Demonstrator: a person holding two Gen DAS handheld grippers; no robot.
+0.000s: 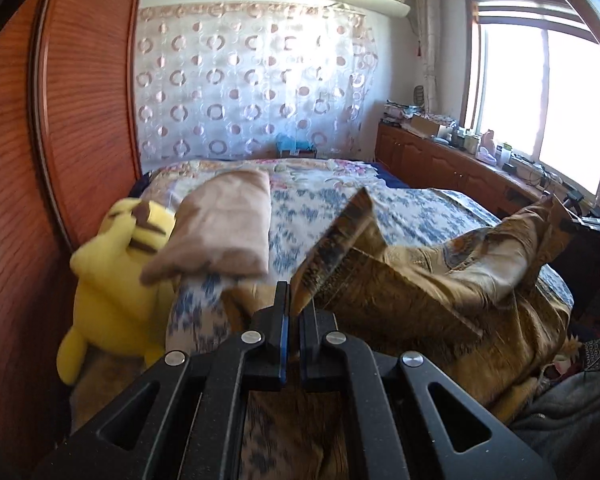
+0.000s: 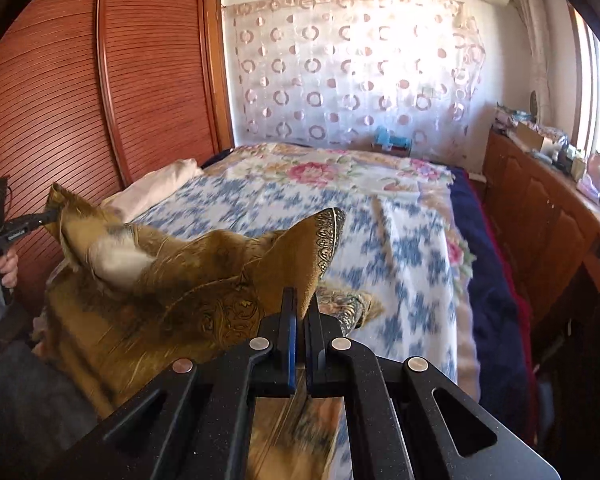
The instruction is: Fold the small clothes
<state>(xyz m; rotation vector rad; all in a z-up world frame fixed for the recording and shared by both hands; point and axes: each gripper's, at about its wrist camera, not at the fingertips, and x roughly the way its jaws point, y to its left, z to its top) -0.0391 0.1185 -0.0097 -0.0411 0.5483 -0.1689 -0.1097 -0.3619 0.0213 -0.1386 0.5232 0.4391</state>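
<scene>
A golden-brown patterned cloth [image 1: 420, 280] hangs stretched above the bed between both grippers. My left gripper [image 1: 294, 300] is shut on one corner of it, and that corner sticks up past the fingertips. My right gripper [image 2: 302, 304] is shut on another corner of the same cloth [image 2: 180, 280], whose dark bordered tip stands above the jaws. In the right wrist view the left gripper [image 2: 50, 216] shows at the far left, held by a hand [image 2: 4, 270], pinching the far end of the cloth. A pale lining shows inside the folds.
The bed [image 2: 380, 220] carries a blue-and-white floral cover. A folded tan cloth [image 1: 224, 224] and a yellow plush toy [image 1: 116, 276] lie at its left side by the wooden wardrobe [image 1: 60, 140]. A low cluttered cabinet [image 1: 460, 160] runs under the window on the right.
</scene>
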